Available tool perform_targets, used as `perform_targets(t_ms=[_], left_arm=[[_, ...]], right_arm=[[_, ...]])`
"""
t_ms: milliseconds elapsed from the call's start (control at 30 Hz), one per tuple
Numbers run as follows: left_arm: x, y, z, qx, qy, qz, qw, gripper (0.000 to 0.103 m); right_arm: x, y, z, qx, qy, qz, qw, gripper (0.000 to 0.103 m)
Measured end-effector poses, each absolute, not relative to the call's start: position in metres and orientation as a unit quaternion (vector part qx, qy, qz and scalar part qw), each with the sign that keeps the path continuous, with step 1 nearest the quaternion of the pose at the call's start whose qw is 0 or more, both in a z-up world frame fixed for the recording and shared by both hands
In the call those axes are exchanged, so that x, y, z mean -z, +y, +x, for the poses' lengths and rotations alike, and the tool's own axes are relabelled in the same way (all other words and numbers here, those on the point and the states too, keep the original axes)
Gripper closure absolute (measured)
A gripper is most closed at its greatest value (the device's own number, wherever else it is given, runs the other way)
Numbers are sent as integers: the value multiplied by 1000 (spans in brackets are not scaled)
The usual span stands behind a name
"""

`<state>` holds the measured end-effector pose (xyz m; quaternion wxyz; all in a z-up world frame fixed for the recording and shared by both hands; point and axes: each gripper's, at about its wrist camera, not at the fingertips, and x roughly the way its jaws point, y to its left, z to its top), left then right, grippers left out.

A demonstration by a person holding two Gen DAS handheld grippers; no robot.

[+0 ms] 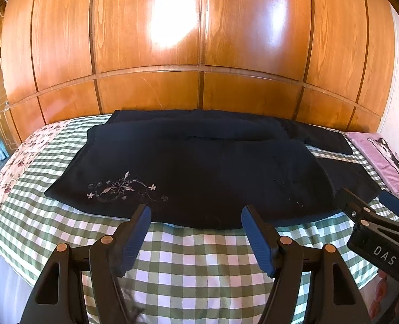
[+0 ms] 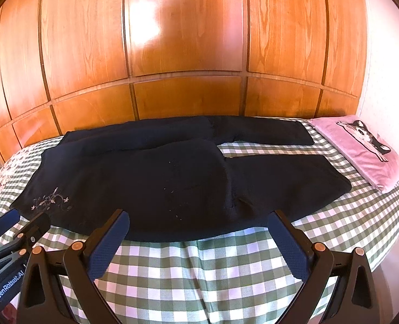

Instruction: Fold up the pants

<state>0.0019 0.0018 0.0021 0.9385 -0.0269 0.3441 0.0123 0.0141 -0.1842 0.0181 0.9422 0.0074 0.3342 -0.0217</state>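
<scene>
Dark navy pants [image 1: 199, 167] [image 2: 150, 183] lie flat across a bed, with pale flower embroidery [image 1: 123, 187] [image 2: 49, 201] near their left front corner. Two narrower parts stretch to the right [image 2: 294, 183]. My left gripper [image 1: 194, 208] hovers at the pants' near edge, jaws wide open with nothing between them. The right gripper [image 2: 198, 213] stands further right along the same edge, open and empty too. Each gripper shows in the other's view: the right one [image 1: 367, 197] at the right side, the left one [image 2: 23, 218] at the lower left.
A green-and-white checked cover [image 1: 199, 270] [image 2: 199, 275] spreads over the bed, with a floral cloth [image 1: 7, 172] at its left end. A pink pillow with a cartoon animal [image 2: 361, 151] [image 1: 383, 159] lies at the right end. Glossy wooden panels [image 2: 186, 54] rise right behind the bed.
</scene>
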Motion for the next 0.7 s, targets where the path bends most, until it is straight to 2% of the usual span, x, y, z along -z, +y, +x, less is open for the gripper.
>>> perform_targets(t_ms=[400,700], left_arm=[[4,6,6,-13,353,-32,935,32],[32,30,24,-16,399,-80,913,32]], right_arm=[[-15,-186,16,26,341,6,940,0],[1,-203,30,24,368,15,929,0]])
